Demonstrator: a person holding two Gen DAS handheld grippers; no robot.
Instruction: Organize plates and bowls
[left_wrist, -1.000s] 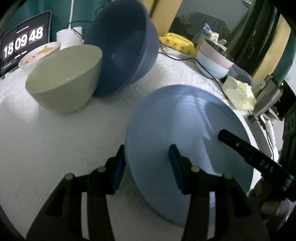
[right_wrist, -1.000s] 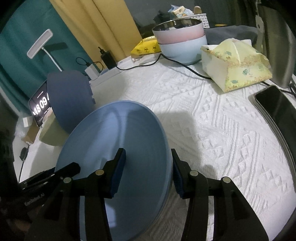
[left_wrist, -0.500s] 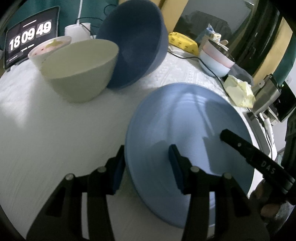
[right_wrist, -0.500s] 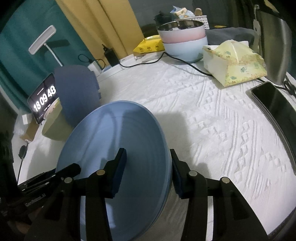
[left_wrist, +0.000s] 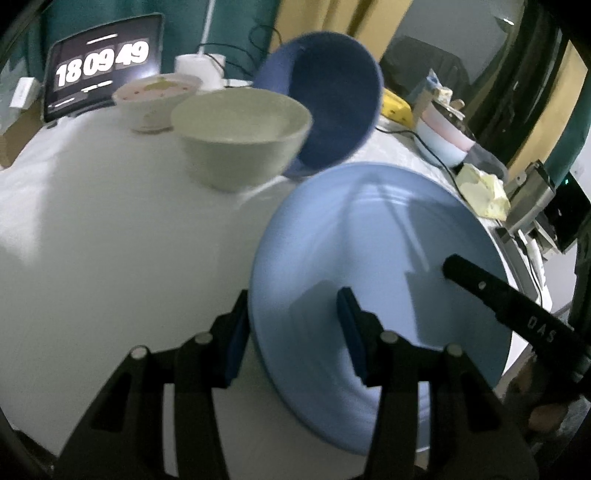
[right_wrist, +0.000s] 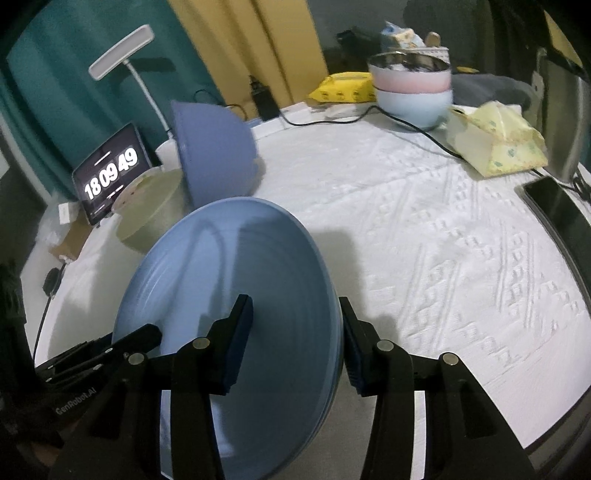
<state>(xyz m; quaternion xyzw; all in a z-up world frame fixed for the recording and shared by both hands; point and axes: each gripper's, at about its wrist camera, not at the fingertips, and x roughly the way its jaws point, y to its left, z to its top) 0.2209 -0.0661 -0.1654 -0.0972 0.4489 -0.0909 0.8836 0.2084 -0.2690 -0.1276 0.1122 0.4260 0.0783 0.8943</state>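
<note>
Left wrist view: blue plate (left_wrist: 373, 258) rim between left gripper (left_wrist: 293, 332) fingers.

The plate (right_wrist: 229, 280) is pale blue. One bowl (left_wrist: 325, 99) is dark blue, another (left_wrist: 240, 136) cream. The table (right_wrist: 424, 229) cloth is white with raised diamonds.

— What are you working over?
— A table (right_wrist: 424, 236) under a white cloth with a raised woven pattern.

— What sits at your far left?
— A cream bowl (left_wrist: 240, 138), upright. A dark blue bowl (left_wrist: 328, 99) is tipped on its side, leaning on it. A pink-patterned bowl (left_wrist: 157, 98) stands just behind, beside a clock display (left_wrist: 103, 85) reading 18 09 49.

— Far right?
— A pink bowl stacked in a pale blue one (right_wrist: 413, 92), a black cable (right_wrist: 406, 123) running past, a yellow tissue pack (right_wrist: 495, 144), and a dark phone (right_wrist: 557, 210) at the edge.
</note>
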